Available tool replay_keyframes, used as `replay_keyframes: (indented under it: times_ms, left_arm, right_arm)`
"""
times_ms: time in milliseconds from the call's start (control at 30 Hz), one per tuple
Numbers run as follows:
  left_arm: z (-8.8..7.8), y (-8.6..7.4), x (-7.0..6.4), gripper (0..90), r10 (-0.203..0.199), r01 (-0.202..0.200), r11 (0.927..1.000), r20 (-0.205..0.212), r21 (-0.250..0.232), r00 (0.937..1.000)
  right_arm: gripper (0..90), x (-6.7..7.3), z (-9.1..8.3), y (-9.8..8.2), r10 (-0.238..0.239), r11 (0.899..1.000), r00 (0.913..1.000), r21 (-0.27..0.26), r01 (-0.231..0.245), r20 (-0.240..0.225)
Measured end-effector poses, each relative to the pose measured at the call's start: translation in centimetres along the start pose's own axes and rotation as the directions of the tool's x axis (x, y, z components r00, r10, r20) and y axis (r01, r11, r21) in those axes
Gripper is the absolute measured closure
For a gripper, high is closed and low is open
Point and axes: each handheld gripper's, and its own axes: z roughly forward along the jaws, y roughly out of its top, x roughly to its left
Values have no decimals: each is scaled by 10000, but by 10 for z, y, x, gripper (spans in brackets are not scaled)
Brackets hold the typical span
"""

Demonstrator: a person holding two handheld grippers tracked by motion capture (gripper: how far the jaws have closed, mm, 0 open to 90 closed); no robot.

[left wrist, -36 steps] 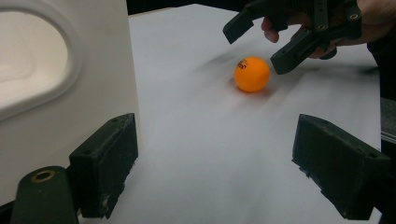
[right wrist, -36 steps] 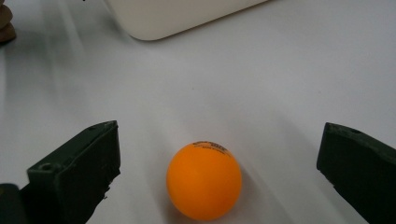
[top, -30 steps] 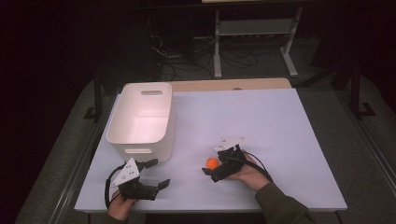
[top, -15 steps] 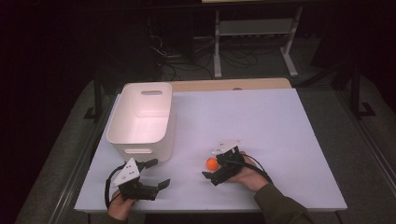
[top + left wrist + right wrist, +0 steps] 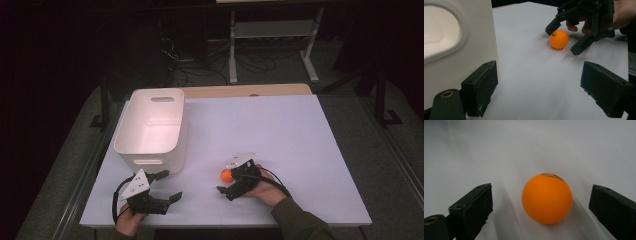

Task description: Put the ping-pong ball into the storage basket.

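Right gripper (image 5: 226,182) at an orange table-tennis ball (image 5: 227,175), shown just as its jaws have begun closing; the ball sits between them on the white table (image 5: 300,140), clear of both pads in the right gripper view (image 5: 546,198), so the gripper is released and nothing is yet grasped. Compared with the frames of a second ago, the ball lies at the same spot, near the front right of the white plastic bin (image 5: 152,131) and well apart from it; the right hand (image 5: 265,187) has barely shifted. The narrowing gap suggests that the grasp is starting; judged from this, the pick-up is at its first stage, and the bin is the likely destination. Left gripper (image 5: 167,185) rests just in front of the bin, jaws spread wide and empty; its own view looks across the table at the ball (image 5: 559,39).
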Motion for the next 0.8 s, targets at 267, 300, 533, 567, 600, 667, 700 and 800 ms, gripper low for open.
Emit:
replay_keyframes:
  times_ms: [267,300,533,567,600,667,700,800]
  left_arm:
    - [0,0,0,141,-7,7,10000,-28,-15,10000]
    - [0,0,0,140,-7,7,10000,-27,-18,10000]
    - [0,0,-1,141,-3,3,10000,-42,-27,10000]
    - [0,0,0,141,-1,1,10000,-37,-26,10000]
    - [0,0,-1,141,1,-2,10000,-37,-23,10000]
    - [0,0,-1,140,6,-6,10000,-38,-11,10000]
    - [0,0,-1,140,6,-6,10000,-40,-12,10000]
    - [0,0,-1,141,20,-20,10000,-36,-11,10000]
  right_arm:
    - [138,0,0,-2,164,9998,9999,-151,-165,-29]
    - [141,-1,0,-2,186,9997,9998,-132,-187,-34]
    - [193,-2,0,-3,233,9995,9997,-214,-235,-80]
    - [204,-2,0,-3,216,9995,9997,-236,-218,-87]
    - [218,-2,-1,-3,208,9995,9997,-245,-211,-95]
    - [243,-2,-1,-3,205,9994,9997,-261,-208,-113]
    - [255,-2,-1,-3,213,9994,9997,-257,-216,-125]
    - [285,-2,-1,-4,213,9995,9997,-245,-216,-147]
